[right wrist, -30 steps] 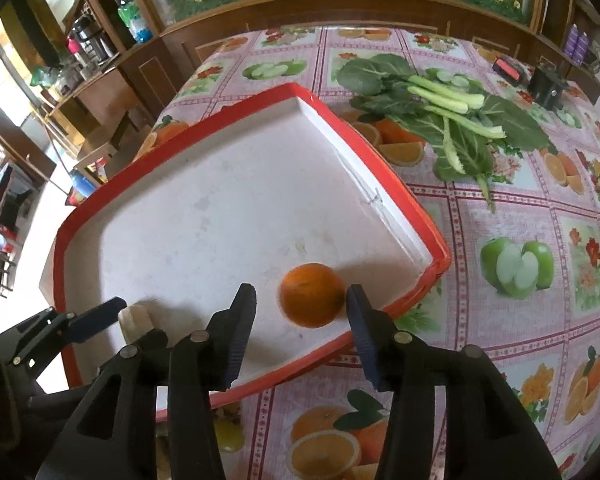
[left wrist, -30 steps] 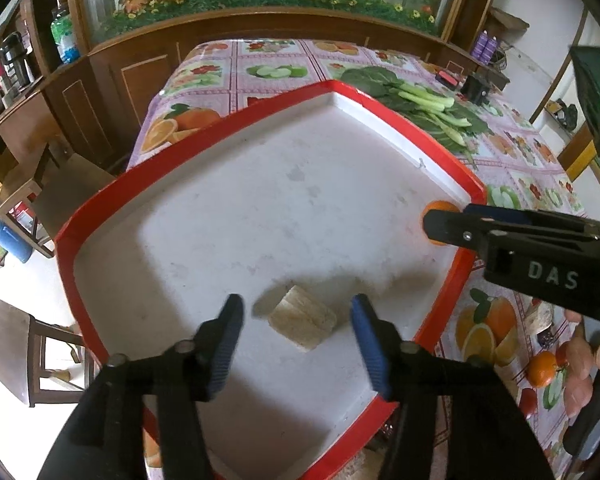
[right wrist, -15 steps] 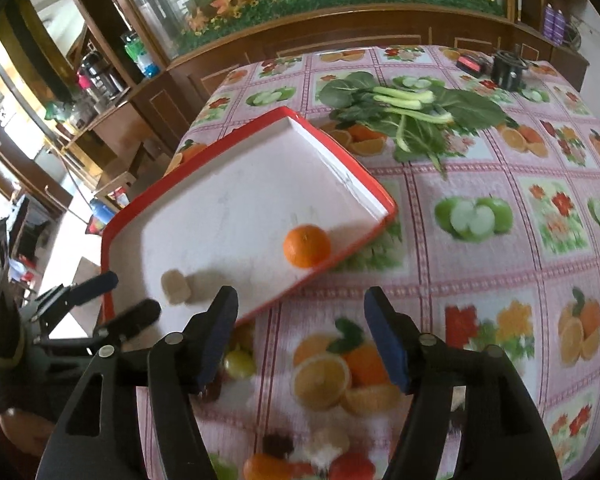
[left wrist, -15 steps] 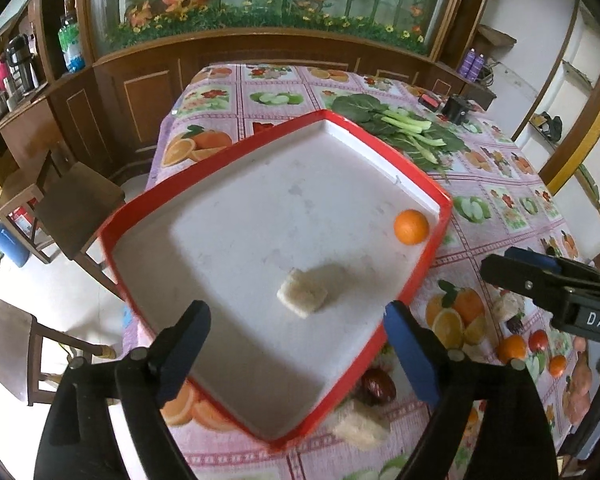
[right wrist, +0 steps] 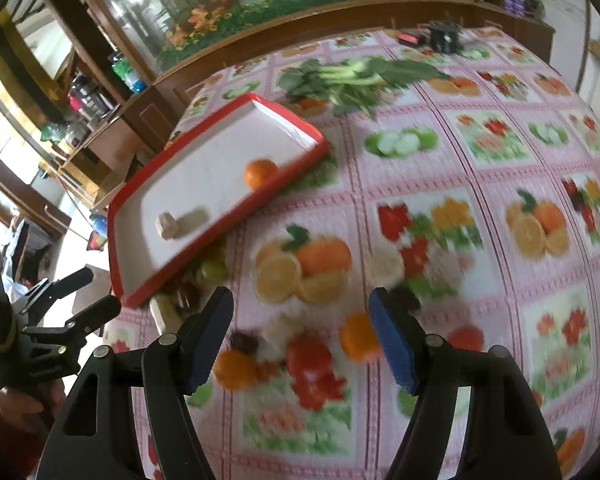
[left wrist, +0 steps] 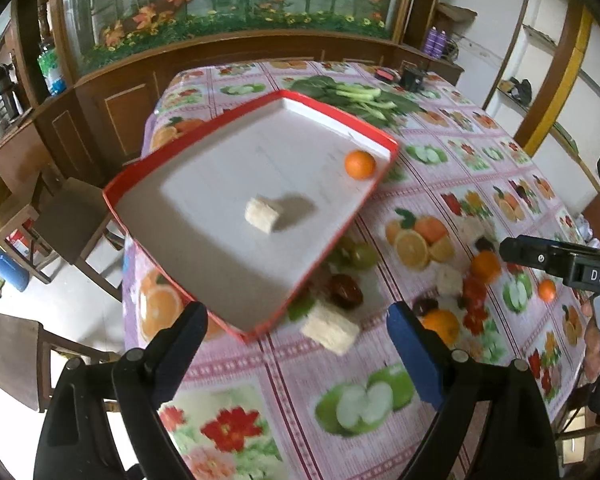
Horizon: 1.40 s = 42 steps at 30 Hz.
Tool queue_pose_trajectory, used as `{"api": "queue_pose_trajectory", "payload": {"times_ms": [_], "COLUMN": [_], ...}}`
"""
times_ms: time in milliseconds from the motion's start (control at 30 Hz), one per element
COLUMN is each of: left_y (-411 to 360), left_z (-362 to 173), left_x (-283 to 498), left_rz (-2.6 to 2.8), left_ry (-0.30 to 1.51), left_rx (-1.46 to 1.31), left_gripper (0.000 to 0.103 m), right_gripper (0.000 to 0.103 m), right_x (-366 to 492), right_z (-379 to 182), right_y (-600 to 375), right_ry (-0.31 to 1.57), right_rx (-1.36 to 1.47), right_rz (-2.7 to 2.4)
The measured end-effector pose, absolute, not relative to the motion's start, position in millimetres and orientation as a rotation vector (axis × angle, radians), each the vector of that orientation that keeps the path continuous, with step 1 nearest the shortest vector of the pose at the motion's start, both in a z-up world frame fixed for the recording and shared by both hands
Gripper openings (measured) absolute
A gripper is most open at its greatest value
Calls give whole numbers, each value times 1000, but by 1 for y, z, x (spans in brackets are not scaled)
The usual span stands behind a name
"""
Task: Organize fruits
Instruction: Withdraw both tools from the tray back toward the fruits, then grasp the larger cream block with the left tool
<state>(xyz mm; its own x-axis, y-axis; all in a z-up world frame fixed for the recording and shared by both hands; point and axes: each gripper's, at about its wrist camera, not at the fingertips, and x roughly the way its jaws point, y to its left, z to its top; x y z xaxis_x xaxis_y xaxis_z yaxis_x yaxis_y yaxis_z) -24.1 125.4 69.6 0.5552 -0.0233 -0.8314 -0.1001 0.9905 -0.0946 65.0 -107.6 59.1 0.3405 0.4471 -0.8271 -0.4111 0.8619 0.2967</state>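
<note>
Nearest first: left gripper (left wrist: pixel 296 340) at the bottom of its own view, blue pads spread wide, nothing between them. Right gripper (right wrist: pixel 300 336) likewise spread and empty, low in its own frame.

Just past the left pads, lower centre of the left view: a pale cut chunk (left wrist: pixel 331 330) lying on the tablecloth (left wrist: pixel 300 380), close to the near corner of the red tray (left wrist: pixel 260 326). Beside it, a dark reddish fruit (left wrist: pixel 345 290) and green fruit (left wrist: pixel 360 255) tucked against the tray's right edge; whether they touch the rim I cannot tell.

Right of centre, a loose scatter: small oranges (left wrist: pixel 485 266), another pale piece (left wrist: pixel 449 280), red bits. The printed fruit on the cloth confuses the count, and motion blur in the right view makes it worse.

Middle of frame: the tray holds a pale chunk (left wrist: pixel 262 214) near its centre and one orange (left wrist: pixel 360 164) by the far right rim, well apart.

Farther, upper centre: leafy greens (left wrist: pixel 360 96) on the cloth beyond the tray, then the wooden cabinet with flowers.

Judgement: early in the job; most fruit is off the tray. Next pick probably the near pale chunk for the left, an orange (right wrist: pixel 358 342) for the right. To do it well:
- settle the camera before closing;
- straddle one real piece, not a print;
- close gently on the soft chunk;
- avoid nudging the tray corner;
- set down away from pieces already placed.
</note>
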Motion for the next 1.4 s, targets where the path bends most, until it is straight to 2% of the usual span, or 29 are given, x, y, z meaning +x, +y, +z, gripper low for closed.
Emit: {"api": "queue_pose_trajectory", "payload": {"times_ms": [500,900,1133,1400], "left_y": [112,112,118,104], "left_z": [51,41,50,40], "left_x": [-32,-24,-31,-21], "left_rz": [12,62,54,14], "left_ry": [1025,1026,990,1006], "left_rx": [-122,-111,-167,-125], "left_gripper": [93,92,79,79], "right_gripper": [70,70,69,67], "right_x": [26,27,33,38], "right_z": [49,46,44,42], "right_y": [-116,-120,-133,-137], "right_ry": [1118,1120,1124,1130], "right_rx": [76,83,101,114], "right_rz": [589,572,515,496]}}
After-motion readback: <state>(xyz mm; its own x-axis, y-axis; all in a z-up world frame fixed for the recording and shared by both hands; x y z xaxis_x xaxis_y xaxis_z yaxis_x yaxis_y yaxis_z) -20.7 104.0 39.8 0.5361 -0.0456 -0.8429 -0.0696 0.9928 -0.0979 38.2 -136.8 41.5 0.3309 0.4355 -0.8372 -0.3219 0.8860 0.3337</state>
